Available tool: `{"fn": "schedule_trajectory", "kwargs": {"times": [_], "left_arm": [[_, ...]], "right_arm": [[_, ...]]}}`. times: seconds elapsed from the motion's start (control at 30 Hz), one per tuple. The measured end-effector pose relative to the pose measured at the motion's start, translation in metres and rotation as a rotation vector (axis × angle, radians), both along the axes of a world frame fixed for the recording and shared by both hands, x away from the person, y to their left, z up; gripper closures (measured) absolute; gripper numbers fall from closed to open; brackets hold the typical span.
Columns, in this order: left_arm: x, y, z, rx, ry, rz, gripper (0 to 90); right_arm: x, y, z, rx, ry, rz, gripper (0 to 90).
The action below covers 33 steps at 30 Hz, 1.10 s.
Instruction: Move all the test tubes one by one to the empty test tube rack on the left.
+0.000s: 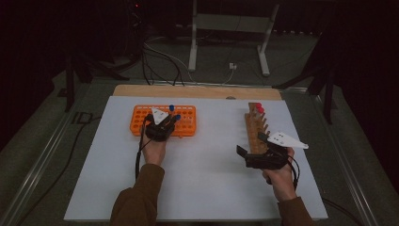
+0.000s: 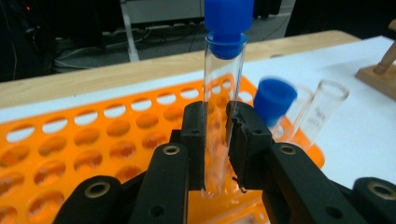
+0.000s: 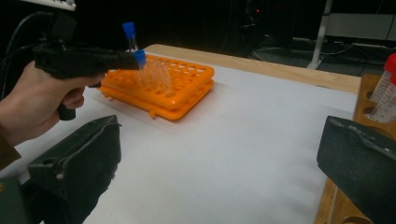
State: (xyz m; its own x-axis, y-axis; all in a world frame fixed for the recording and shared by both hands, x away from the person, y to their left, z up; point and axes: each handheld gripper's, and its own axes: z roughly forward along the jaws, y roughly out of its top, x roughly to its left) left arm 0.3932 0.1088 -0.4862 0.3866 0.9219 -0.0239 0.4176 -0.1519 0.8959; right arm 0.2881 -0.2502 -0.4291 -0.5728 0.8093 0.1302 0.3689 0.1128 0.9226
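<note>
Blue-capped tube (image 2: pixel 223 107) stands upright, clamped between the left gripper's (image 2: pixel 219 140) jaws over the orange rack (image 2: pixel 93 140), apparently not yet seated. Right gripper (image 3: pixel 219 172) rests jaws apart beside the wooden rack (image 1: pixel 256 127) on the bench (image 1: pixel 207 160).

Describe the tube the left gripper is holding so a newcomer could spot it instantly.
Start at the orange rack on the left half of the white table. Above it, the left gripper is shut on a clear tube with a blue cap, held upright. The neighbouring blue-capped tube and the open uncapped tube lean in the rack beside it, ungripped.
</note>
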Motion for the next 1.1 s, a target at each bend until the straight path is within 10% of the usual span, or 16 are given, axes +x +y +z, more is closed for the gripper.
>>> {"fn": "schedule_trajectory", "kwargs": {"times": [0.43, 1.1], "left_arm": [[0.002, 0.002, -0.011, 0.073, 0.096, -0.03, 78.3], [-0.011, 0.019, -0.004, -0.045, 0.143, -0.069, 46.6]], "right_arm": [[0.0, 0.004, 0.0, -0.007, 0.001, 0.014, 0.0], [0.001, 0.001, -0.001, 0.001, 0.002, 0.007, 0.0]]}}
